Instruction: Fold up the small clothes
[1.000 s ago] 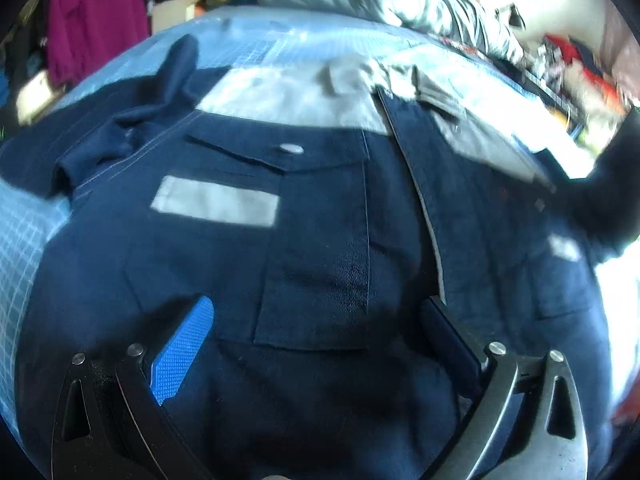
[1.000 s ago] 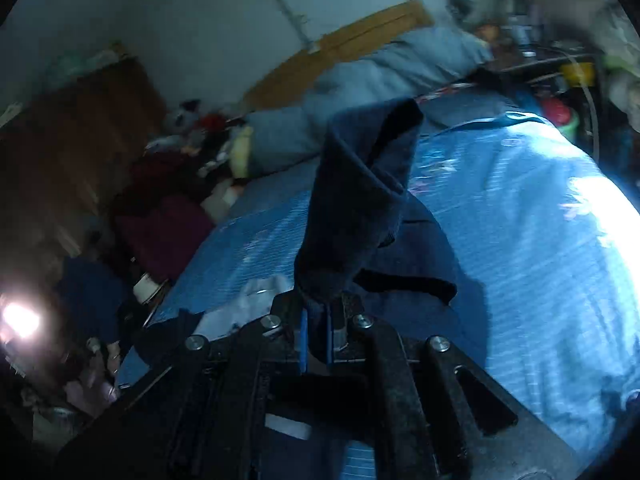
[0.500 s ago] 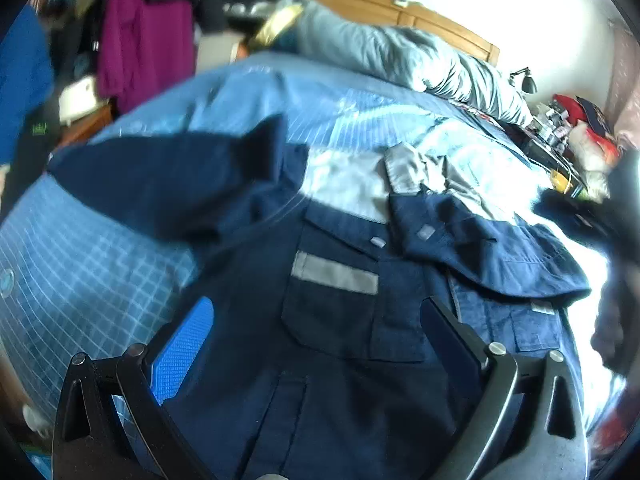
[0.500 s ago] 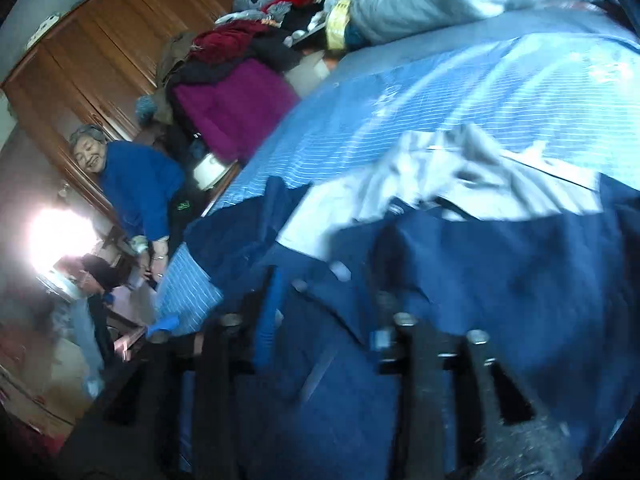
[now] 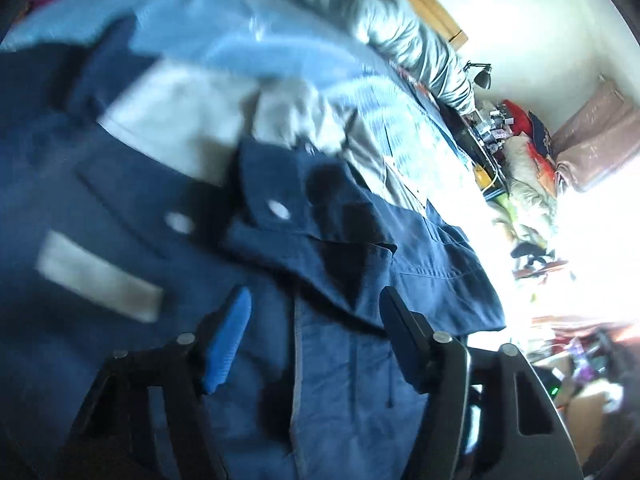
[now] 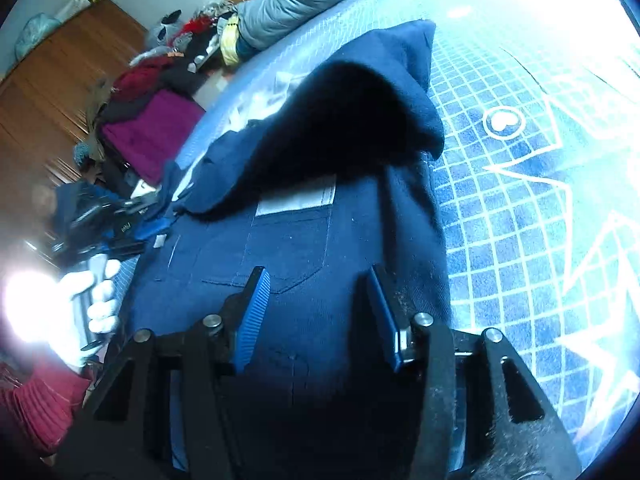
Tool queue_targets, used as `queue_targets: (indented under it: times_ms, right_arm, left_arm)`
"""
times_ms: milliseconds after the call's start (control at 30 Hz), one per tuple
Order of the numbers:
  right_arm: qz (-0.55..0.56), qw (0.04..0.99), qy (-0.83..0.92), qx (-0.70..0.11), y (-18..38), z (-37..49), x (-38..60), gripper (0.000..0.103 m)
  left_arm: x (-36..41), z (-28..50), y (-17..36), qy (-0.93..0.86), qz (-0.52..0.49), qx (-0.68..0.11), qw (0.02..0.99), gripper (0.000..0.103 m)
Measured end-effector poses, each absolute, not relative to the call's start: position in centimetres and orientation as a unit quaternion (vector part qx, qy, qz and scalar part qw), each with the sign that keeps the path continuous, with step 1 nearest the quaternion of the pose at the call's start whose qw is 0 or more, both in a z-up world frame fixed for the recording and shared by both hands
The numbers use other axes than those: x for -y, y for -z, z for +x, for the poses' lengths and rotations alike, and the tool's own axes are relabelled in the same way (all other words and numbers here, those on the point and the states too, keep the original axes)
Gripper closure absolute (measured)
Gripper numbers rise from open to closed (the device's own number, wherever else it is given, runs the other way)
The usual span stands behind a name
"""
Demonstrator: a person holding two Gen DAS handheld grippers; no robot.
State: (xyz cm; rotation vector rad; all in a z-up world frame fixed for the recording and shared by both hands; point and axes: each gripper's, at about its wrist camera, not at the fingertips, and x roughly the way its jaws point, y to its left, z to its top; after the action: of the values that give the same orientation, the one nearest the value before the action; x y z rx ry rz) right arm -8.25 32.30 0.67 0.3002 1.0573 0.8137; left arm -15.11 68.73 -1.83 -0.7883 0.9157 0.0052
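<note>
A navy work jacket (image 5: 120, 208) with a grey yoke and grey chest stripes lies spread on the blue checked bed. One sleeve (image 5: 360, 240) is folded across its front; the right wrist view shows that sleeve (image 6: 352, 120) draped over the chest above a grey stripe. My left gripper (image 5: 316, 308) hovers open over the jacket's front, holding nothing. My right gripper (image 6: 318, 292) is open above the jacket's lower body (image 6: 288, 248), with nothing between its fingers.
A grey duvet (image 5: 380, 16) is bunched at the headboard. The blue checked bedsheet (image 6: 520, 200) lies bare to the right of the jacket. Piled clothes (image 6: 152, 120) and a wooden wardrobe (image 6: 48, 80) stand left. A gloved hand (image 6: 96, 296) holds the other gripper at left.
My right gripper let go of the sleeve it held up a second ago; the sleeve now lies across the jacket. The left gripper swung right, still open.
</note>
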Motion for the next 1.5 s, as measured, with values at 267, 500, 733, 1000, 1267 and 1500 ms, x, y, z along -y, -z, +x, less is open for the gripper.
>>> queue_targets:
  times_ms: [267, 500, 733, 1000, 1267, 1500]
  right_arm:
    - [0.154, 0.767, -0.392, -0.484, -0.2, -8.1, -31.8, 0.052]
    - [0.162, 0.761, -0.398, -0.485, 0.8, -8.2, -31.2, 0.051]
    - [0.163, 0.761, -0.4, -0.484, 0.8, -8.0, -31.2, 0.051]
    - [0.169, 0.758, -0.413, -0.476, -2.2, -8.4, -31.2, 0.052]
    - [0.175, 0.781, -0.35, -0.487, -0.8, -0.6, -33.0, 0.075]
    - [0.186, 0.796, -0.306, -0.488, -1.1, -1.3, -30.1, 0.089]
  left_arm:
    - [-68.7, -12.7, 4.4, -0.038, -0.416, -0.411, 0.81, 0.047]
    - [-70.1, -14.0, -0.1, -0.029, -0.397, -0.33, 0.856, 0.095]
    - [-75.8, -16.9, -0.6, -0.105, -0.377, -0.31, 0.866, 0.091]
    - [-76.5, -16.5, 4.7, -0.098, -0.396, -0.365, 0.837, 0.077]
    - [-75.6, -18.1, 3.9, -0.079, -0.407, -0.355, 0.838, 0.065]
    - [-82.3, -26.0, 0.0, -0.118, -0.418, -0.297, 0.85, 0.046]
